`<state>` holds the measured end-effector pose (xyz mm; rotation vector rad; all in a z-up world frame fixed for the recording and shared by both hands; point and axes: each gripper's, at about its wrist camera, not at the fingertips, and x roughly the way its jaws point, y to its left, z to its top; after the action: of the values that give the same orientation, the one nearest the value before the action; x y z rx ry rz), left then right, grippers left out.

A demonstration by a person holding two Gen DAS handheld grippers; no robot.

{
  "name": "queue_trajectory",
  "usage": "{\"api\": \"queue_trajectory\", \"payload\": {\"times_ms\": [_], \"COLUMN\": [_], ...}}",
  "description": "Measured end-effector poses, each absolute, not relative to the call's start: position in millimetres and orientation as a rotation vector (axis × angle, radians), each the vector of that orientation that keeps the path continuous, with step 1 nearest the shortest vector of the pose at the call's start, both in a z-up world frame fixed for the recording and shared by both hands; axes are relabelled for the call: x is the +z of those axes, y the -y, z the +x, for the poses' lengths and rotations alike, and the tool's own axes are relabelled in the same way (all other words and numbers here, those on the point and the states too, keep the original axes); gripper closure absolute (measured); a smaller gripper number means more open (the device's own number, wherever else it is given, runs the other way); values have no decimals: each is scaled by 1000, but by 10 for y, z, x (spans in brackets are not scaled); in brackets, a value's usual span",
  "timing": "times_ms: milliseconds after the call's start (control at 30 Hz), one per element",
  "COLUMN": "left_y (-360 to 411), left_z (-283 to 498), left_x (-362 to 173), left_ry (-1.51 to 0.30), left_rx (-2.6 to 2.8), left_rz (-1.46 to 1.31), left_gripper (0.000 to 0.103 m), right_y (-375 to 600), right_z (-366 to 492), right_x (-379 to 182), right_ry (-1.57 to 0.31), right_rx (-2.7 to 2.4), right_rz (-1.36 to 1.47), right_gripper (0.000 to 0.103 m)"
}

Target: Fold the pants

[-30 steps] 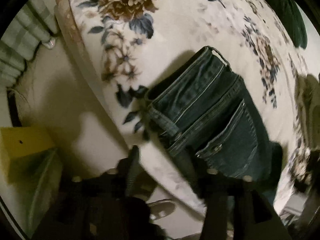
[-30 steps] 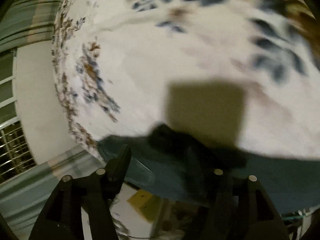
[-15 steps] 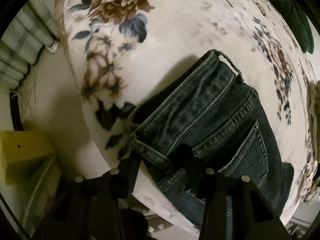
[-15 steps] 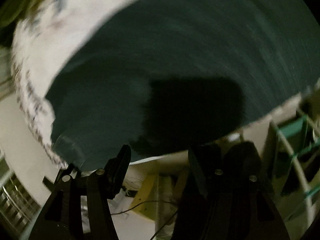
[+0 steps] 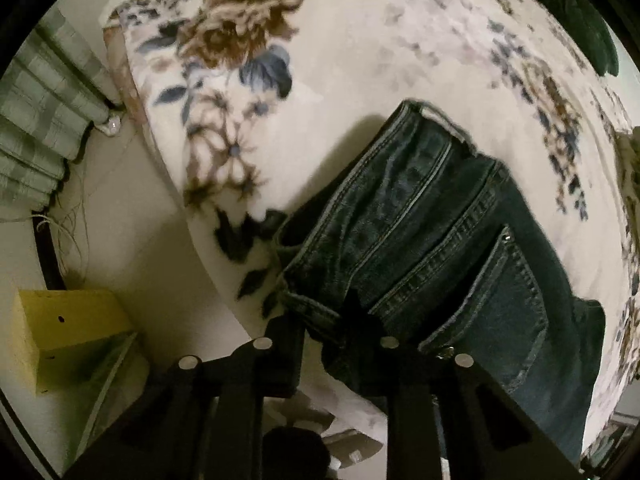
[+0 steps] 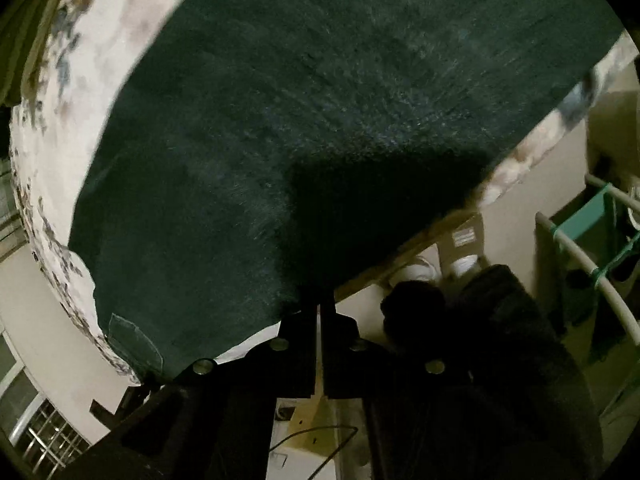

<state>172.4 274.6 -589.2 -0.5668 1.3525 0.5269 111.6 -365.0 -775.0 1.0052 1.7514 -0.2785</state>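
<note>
Dark blue jeans (image 5: 432, 240) lie on a floral bedspread (image 5: 340, 80), waistband toward the bed's near edge, a back pocket showing. My left gripper (image 5: 320, 320) is closing on the waistband's near corner, with denim between the fingers. In the right wrist view the jeans' leg (image 6: 320, 112) fills the frame, lying flat to the bed edge. My right gripper (image 6: 319, 308) is shut on the near edge of that leg.
The floor lies left of the bed, with a yellow box (image 5: 68, 332) and green curtains (image 5: 36, 120). In the right wrist view a rack with white rails and teal cloth (image 6: 588, 236) stands to the right, and a window grille (image 6: 44, 432) lower left.
My left gripper narrowed its fingers onto the waistband corner. My right gripper swung from the bare bedspread down to the leg's edge and went from open to shut on it.
</note>
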Motion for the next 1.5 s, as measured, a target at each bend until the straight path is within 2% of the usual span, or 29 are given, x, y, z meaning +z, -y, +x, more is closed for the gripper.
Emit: {"api": "queue_trajectory", "payload": {"times_ms": [100, 133, 167, 200, 233, 333, 367, 400, 567, 700, 800, 900, 1000, 1100, 1300, 1400, 1500], "left_y": [-2671, -2602, -2520, -2425, -2314, -1838, -1703, -1524, -237, 792, 1374, 1790, 1941, 1858, 1766, 1864, 1835], "left_z": [1802, 1822, 1843, 1863, 1882, 1952, 1986, 1990, 2097, 2142, 2116, 2049, 2001, 2045, 2143, 2089, 2087], "left_x": [-5759, -5659, -5551, -5442, -5349, -5085, -5024, -5001, -5190, -5409, -5610, -5813, -6067, -6161, -6214, -6210, -6208], "left_ry": [-1366, -1359, -1345, -1333, -1327, -1301, -1301, -1300, -1369, -1398, -1435, -1450, -1508, -1510, -1515, -1494, -1471], "left_rx": [535, 537, 533, 531, 529, 478, 453, 413, 134, -54, -144, -192, -191, -169, -157, -152, -151], "left_rz": [-528, -497, -461, -421, -377, -242, -215, -191, -92, 7, 55, 145, 203, 163, 118, 110, 106], "left_gripper": [83, 83, 82, 78, 75, 37, 18, 15, 15, 15, 15, 15, 14, 0, 0, 0, 0], "right_y": [3585, 3604, 3620, 3657, 3737, 4108, 4232, 4378, 5641, 6666, 7334, 7638, 7756, 7859, 7968, 8034, 8046], "right_z": [1191, 1167, 1207, 1189, 1146, 972, 900, 843, 264, -115, -366, -334, -235, -95, 204, 314, 469], "right_x": [-7823, -7801, -7763, -7726, -7658, -7402, -7342, -7269, -6929, -6885, -7026, -7272, -7488, -7510, -7761, -7755, -7851], "right_ry": [-1760, -1752, -1733, -1716, -1686, -1586, -1552, -1513, -1217, -988, -815, -745, -683, -603, -523, -445, -498], "right_rx": [-216, -173, -142, -129, -117, -143, -164, -191, -431, -576, -609, -573, -506, -416, -352, -199, -173], "right_rz": [1029, 1044, 1056, 1063, 1076, 1090, 1101, 1117, 1175, 1201, 1253, 1333, 1397, 1404, 1457, 1505, 1467], "right_gripper": [96, 85, 59, 47, 40, 40, 40, 40, 40, 40, 40, 40, 40, 41, 39, 42, 42]}}
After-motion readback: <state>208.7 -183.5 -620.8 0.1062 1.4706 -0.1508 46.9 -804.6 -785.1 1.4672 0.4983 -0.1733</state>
